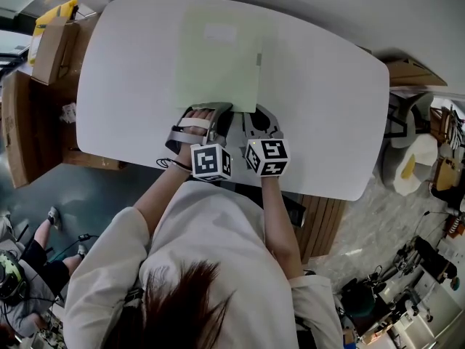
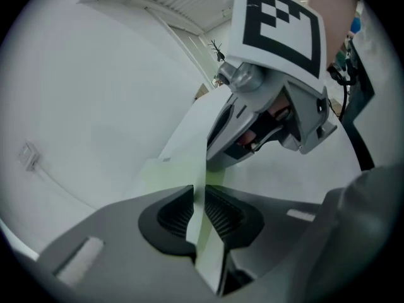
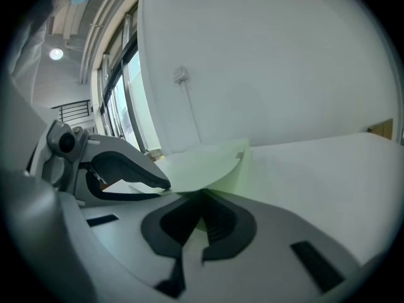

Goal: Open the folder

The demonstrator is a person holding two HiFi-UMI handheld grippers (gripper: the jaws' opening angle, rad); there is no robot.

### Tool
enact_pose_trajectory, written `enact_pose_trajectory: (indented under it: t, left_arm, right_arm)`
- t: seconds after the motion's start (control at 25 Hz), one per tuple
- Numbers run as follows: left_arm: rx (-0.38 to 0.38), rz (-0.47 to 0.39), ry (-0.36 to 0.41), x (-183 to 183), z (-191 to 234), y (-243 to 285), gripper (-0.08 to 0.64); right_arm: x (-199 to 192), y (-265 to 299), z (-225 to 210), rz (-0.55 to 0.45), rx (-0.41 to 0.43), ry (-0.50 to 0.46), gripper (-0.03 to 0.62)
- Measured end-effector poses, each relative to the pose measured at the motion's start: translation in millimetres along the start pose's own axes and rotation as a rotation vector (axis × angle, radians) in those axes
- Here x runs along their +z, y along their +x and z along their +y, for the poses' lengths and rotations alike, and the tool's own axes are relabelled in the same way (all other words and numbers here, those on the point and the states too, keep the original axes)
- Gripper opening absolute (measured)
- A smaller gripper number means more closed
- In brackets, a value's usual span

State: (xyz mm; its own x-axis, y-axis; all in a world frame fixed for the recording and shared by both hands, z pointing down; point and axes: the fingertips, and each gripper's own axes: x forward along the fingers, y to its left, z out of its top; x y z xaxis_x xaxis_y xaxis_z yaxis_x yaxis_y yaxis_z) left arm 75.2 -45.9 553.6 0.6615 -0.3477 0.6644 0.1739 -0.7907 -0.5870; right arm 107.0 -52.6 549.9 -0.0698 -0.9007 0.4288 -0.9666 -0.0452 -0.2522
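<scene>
A pale green folder [image 1: 218,57] lies flat on the white table [image 1: 327,107]; a white label sits near its far end. Both grippers meet at its near edge, side by side. My left gripper [image 1: 213,113] has the edge of a sheet [image 2: 203,232] running between its ribbed pads, which stand slightly apart from it [image 2: 201,210]. My right gripper [image 1: 258,116] is shut on the top cover, which curves up from the table into its jaws [image 3: 201,202]. That cover [image 3: 202,163] bows upward, while the lower layer stays down. Each gripper shows in the other's view: the right gripper [image 2: 218,158] and the left gripper [image 3: 151,183].
Cardboard boxes [image 1: 47,46] stand on the floor left of the table. A chair [image 1: 403,118] and clutter sit to the right. Another person [image 1: 29,260] is on the floor at lower left. The table's near edge [image 1: 218,173] lies just behind the grippers.
</scene>
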Motion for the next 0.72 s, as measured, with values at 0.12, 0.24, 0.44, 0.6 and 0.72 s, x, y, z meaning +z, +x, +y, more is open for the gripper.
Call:
enact_pose_trajectory:
  t: [0.12, 0.24, 0.44, 0.6, 0.72]
  left_arm:
    - [0.005, 0.012, 0.003, 3.9, -0.5, 4.6, 0.067]
    - [0.005, 0.014, 0.017, 6.3, -0.2, 5.7, 0.063]
    - [0.004, 0.008, 0.004, 6.6, 1.2, 3.6, 0.043]
    - [0.003, 0.000, -0.024, 6.6, 3.9, 2.7, 0.038]
    - [0.000, -0.002, -0.038, 6.0, 5.6, 1.8, 0.037]
  right_arm:
    - [-1.2, -2.7, -0.8, -0.001, 0.005, 0.022, 0.006]
    - [-1.6, -4.6, -0.6, 0.000, 0.006, 0.009, 0.006]
    - [0.2, -4.8, -0.6, 0.010, -0.025, -0.053, 0.006]
    - [1.4, -3.1, -2.3, -0.025, -0.046, -0.109, 0.006]
    - [0.8, -2.5, -2.1, -0.036, -0.042, -0.086, 0.008]
